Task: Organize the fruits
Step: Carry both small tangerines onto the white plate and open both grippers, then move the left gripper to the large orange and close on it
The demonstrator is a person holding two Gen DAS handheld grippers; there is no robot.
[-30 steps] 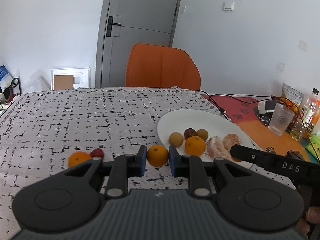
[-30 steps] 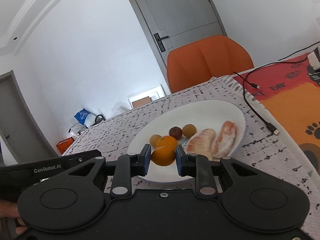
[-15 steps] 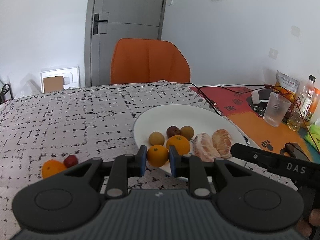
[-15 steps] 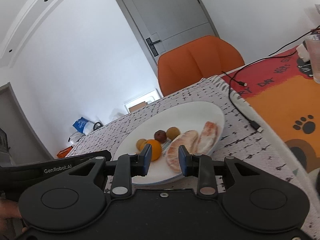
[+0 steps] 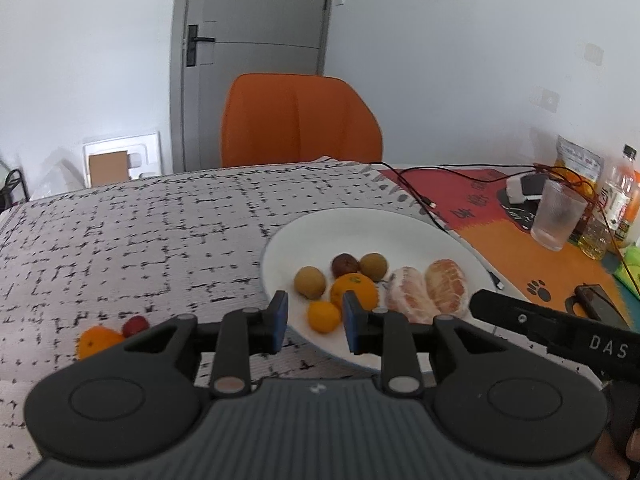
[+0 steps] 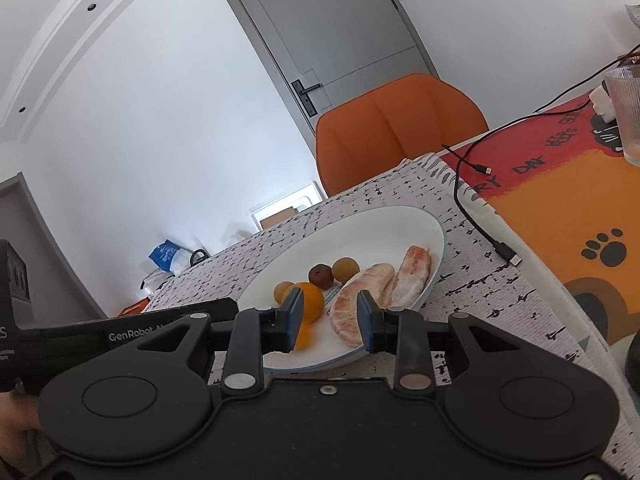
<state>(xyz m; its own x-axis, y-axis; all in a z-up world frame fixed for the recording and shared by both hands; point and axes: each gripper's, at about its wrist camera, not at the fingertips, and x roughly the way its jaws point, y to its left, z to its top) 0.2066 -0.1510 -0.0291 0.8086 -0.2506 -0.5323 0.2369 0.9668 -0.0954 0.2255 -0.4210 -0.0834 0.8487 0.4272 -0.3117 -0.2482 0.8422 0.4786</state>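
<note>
On the speckled grey cloth worktop point(image 5: 132, 240), the round white plate point(image 5: 372, 228) now carries the small orange mandarin point(image 5: 323, 316), let go since a second ago. The left hand-held gripper point(image 5: 314, 322) stands wide around it, apart. The right hand-held gripper point(image 6: 329, 322) hangs wide, empty, over the near rim.

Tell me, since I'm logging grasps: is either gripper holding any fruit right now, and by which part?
Nothing is held. The left gripper stands open around a small orange lying on the plate; the right gripper is open, empty.
</note>
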